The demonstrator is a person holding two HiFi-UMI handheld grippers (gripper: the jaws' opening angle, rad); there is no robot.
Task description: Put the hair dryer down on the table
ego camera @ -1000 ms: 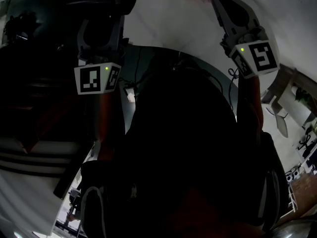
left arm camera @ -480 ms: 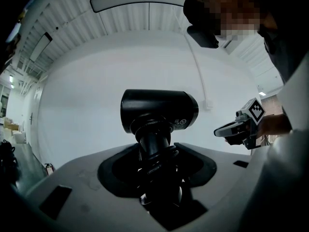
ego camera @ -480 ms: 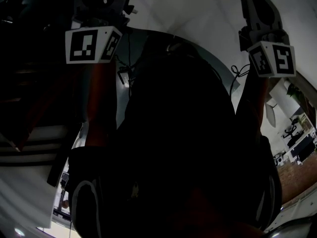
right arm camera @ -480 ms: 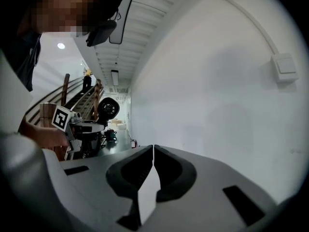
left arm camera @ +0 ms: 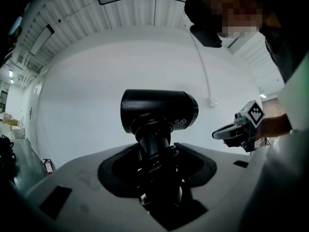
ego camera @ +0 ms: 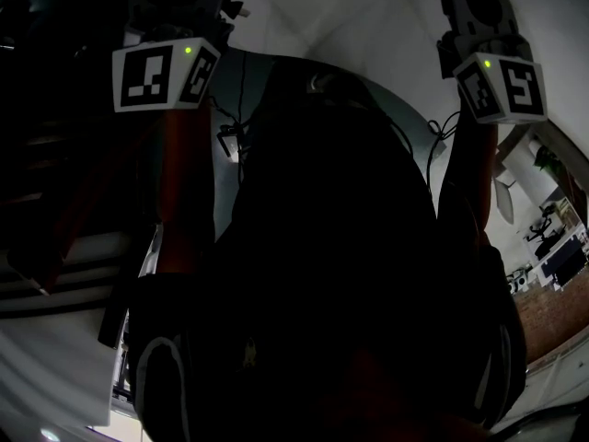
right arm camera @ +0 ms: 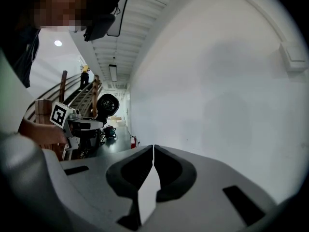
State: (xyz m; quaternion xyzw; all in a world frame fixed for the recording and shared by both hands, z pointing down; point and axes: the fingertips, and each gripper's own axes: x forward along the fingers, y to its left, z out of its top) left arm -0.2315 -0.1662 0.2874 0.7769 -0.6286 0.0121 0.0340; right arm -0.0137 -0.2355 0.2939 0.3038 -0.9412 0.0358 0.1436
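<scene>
**A:** Where is the dryer at the moment?

**B:** In the air. The black plastic hair dryer [left arm camera: 159, 111] with the stubby barrel stands upright in the left tool [left arm camera: 157, 153]. The jaws are clamped on its handle, and the barrel lies crosswise above them, against a plain white wall [left arm camera: 87, 81]. No view shows me a surface beneath it.

**A:** And the other one?

**B:** The right tool [right arm camera: 153, 149] is pinched closed on nothing. It is held off to the side, well apart from the dryer.

**A:** So what could go wrong?

**B:** Three things, I'd say. First, the weight sits up in the barrel while the grip is low on the handle. If the tool tips, the dryer may pivot between the pads.

Second, what look like loops of dark cable [left arm camera: 155, 160] are bunched round the handle just where the jaws bite. Pads resting on cable hold less firmly than pads on hard plastic. When the jaws part, a loop could catch one of them and drag the dryer along.

**A:** And the third?

**B:** The head view is mostly filled by the person's dark clothing [ego camera: 340, 274]. Without sight of the surface the height would be guessed, and letting go early would mean a drop. Stood on its handle end, the dryer would likely topple, so laying it on its side seems safer.
</scene>
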